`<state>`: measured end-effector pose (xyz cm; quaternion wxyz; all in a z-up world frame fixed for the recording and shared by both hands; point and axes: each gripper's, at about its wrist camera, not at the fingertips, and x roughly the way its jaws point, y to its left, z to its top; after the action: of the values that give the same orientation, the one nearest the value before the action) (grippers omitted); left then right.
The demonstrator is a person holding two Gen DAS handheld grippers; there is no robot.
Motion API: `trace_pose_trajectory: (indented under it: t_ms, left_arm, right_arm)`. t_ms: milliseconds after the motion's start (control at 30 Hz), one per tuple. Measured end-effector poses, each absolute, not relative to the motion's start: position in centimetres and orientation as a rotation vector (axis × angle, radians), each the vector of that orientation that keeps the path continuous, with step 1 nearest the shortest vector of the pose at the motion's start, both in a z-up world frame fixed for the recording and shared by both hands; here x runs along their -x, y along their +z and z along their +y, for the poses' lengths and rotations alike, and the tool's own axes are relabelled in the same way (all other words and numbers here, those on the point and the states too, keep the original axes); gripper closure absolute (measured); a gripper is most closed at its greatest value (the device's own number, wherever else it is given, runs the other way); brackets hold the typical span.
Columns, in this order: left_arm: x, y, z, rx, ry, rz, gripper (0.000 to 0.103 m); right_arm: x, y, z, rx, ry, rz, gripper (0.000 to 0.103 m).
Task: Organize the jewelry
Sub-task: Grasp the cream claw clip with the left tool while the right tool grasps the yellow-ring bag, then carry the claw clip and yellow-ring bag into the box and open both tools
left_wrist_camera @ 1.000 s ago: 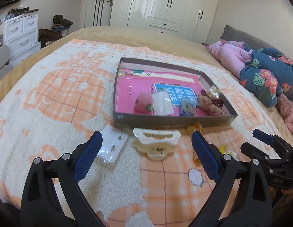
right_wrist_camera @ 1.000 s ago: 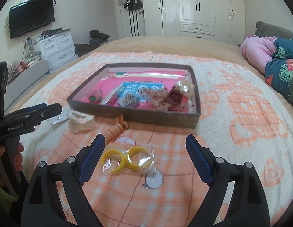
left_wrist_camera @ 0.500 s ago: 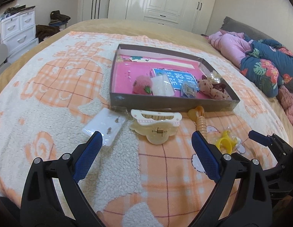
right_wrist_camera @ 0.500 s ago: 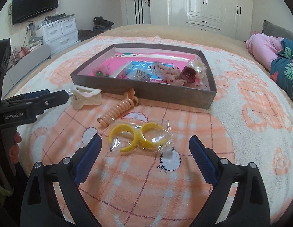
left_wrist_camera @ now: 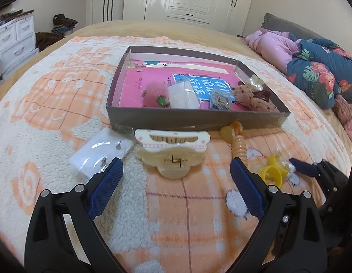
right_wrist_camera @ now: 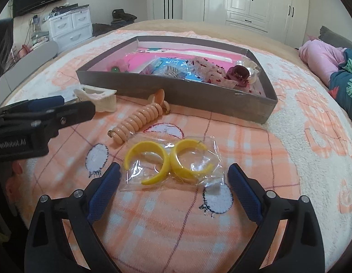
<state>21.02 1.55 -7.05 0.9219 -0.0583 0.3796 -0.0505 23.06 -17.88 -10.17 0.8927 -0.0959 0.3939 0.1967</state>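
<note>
Both grippers lower than before, hair claw [left_wrist_camera: 173, 152] lying crosswise, teeth toward box [left_wrist_camera: 194, 119]

Bagged yellow earrings [right_wrist_camera: 169, 161] before tray [right_wrist_camera: 176, 95]

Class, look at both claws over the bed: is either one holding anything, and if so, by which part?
Nothing is held. The left claw stands open before the cream hair clip; the right claw stands open around the bagged yellow earrings, pads not touching.

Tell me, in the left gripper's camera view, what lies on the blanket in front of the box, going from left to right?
White earring card in plastic → cream claw hair clip → peach spiral hair tie → bagged yellow hoop earrings → tip of the right gripper, with its jaws wide open.
</note>
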Motion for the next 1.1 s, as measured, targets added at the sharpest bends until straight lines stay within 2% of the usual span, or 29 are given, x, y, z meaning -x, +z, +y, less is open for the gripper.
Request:
trace_pose_trajectory:
  t_ms: [100, 233, 433, 500, 533, 1100]
  left_arm:
    - [-21.6, -7.2, 1.4, 0.121, -0.101, 0.777, 0.021]
    - [-22.5, -7.6, 1.1, 0.116, -0.097, 0.786, 0.030]
    - [-22.9, -7.9, 0.5, 0.084, -0.087, 0.791, 0.044]
    - [-22.8, -7.8, 0.3, 0.068, -0.088, 0.790, 0.045]
    - [-22.8, -7.8, 0.2, 0.058, -0.091, 0.785, 0.050]
    - [-21.0, -5.2, -0.7, 0.080, -0.175, 0.720, 0.051]
  right_arm:
    - [-23.2, -10.3, -17.7, 0.198, 0.405, 0.812, 0.011]
    - [-23.4, -10.3, -17.8, 0.192, 0.414, 0.816, 0.021]
    - [-23.2, -10.0, -17.9, 0.194, 0.417, 0.817, 0.024]
    - [-23.3, -9.8, -18.1, 0.185, 0.413, 0.818, 0.024]
    - [-23.4, -9.7, -18.2, 0.181, 0.409, 0.817, 0.024]
    - [-23.7, -6.8, -21.2, 0.081, 0.352, 0.741, 0.025]
